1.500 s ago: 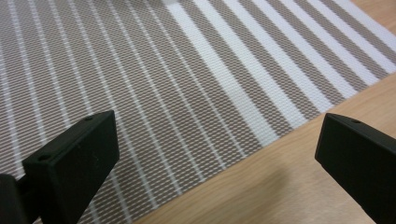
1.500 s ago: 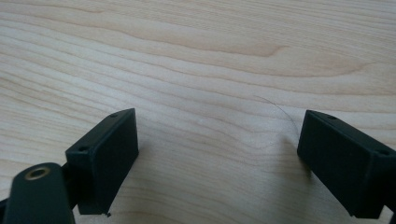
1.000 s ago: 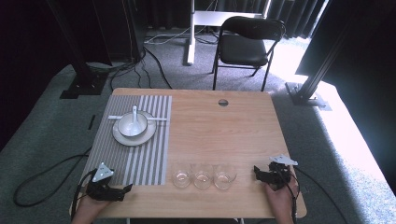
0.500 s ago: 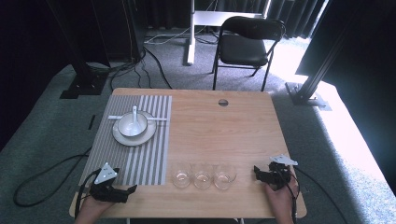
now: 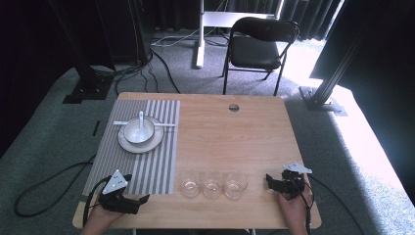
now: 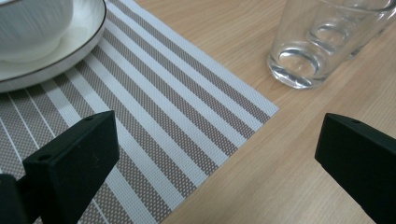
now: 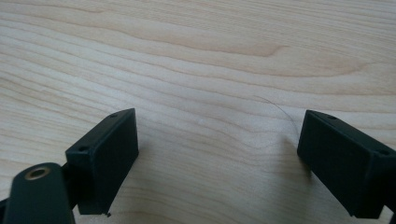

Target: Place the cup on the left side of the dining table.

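We are holding the left gripper (image 5: 139, 201) and right gripper (image 5: 270, 180) low at the near table (image 5: 235, 137) edge, both with jaws spread wide and pinching nothing. Between them, three glasses (image 5: 212, 186) are standing in a row. Farther left, a bowl (image 5: 138, 131) is sitting on a plate upon the striped placemat (image 5: 156, 166).

**Three cameras: one high and wide, two low and close**

The high view looks forward and down from the person's side, taking in the whole tabletop (image 5: 235, 142), the floor and a chair (image 5: 259, 44) beyond. The left gripper view sits very near the surface, looking between its black fingers (image 6: 74, 163) across the striped placemat (image 6: 154, 107) corner towards the glasses (image 6: 313, 42); placemat, plate (image 6: 56, 51) and glasses also appear in the high view. The right gripper view faces bare wood close up, between its own fingers (image 7: 107, 154), at the tabletop's near right.
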Tool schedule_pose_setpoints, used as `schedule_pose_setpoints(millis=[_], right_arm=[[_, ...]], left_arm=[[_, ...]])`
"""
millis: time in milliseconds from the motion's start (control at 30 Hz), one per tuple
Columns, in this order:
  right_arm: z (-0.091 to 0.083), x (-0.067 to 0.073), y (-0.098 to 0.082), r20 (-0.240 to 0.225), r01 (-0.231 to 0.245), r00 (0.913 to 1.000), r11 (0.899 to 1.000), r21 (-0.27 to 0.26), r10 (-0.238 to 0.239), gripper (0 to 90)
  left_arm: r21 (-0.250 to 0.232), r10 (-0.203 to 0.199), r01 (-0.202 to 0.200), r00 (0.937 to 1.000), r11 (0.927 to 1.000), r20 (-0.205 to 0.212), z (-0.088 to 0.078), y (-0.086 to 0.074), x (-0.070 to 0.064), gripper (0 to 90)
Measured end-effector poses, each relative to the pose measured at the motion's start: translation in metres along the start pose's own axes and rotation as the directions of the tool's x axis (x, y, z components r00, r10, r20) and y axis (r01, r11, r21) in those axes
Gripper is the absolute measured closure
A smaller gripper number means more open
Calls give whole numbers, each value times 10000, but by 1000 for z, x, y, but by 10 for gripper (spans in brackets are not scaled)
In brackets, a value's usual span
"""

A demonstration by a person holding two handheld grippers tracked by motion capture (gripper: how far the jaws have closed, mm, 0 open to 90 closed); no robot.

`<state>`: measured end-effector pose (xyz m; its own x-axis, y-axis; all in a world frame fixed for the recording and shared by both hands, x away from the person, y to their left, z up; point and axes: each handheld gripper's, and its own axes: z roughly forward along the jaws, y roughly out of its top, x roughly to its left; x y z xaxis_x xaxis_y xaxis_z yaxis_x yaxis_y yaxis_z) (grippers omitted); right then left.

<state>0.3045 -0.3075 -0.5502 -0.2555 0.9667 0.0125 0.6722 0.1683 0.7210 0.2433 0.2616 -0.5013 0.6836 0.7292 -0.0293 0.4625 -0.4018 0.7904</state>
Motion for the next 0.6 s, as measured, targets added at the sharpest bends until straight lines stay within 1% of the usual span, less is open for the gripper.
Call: schedule_pose_setpoints(millis=[67,100,133,167,200,233,433,467,500,567,600], right_arm=[[0,0,0,0,0,10000,10000,0,0,119],[0,0,0,0,-3,10000,10000,-1,3,119],[0,0,0,0,-3,10000,10000,0,3,119],[0,0,0,2,-3,10000,10000,0,3,119],[0,0,0,0,4,10000,10000,-2,-4,119],[0,0,0,0,4,10000,10000,-2,-4,119],[0,0,0,0,-4,10000,10000,-1,4,119],[0,0,0,0,3,10000,10000,0,-3,119],[0,0,0,0,0,10000,10000,1,0,119],[0,0,0,2,-2,10000,10000,0,2,119],[0,0,0,1,0,10000,10000,-2,0,119]], left_arm=[[-49,21,-21,10000,10000,-5,0,1,-1,2],[-52,63,-62,9999,10000,123,2,5,-1,2],[86,96,-98,9997,9999,209,3,6,-2,2],[86,96,-98,9997,9999,209,3,6,-2,2],[164,251,-254,9995,9995,207,5,9,-3,2],[164,251,-254,9995,9995,207,5,9,-3,2],[48,408,-411,9980,9991,487,11,17,-8,2],[18,465,-467,9977,9989,500,12,20,-10,2],[16,511,-513,9969,9987,600,13,21,-11,2],[-18,621,-621,9963,9981,596,14,24,-13,2],[-40,658,-657,9954,9978,700,15,27,-14,2]])
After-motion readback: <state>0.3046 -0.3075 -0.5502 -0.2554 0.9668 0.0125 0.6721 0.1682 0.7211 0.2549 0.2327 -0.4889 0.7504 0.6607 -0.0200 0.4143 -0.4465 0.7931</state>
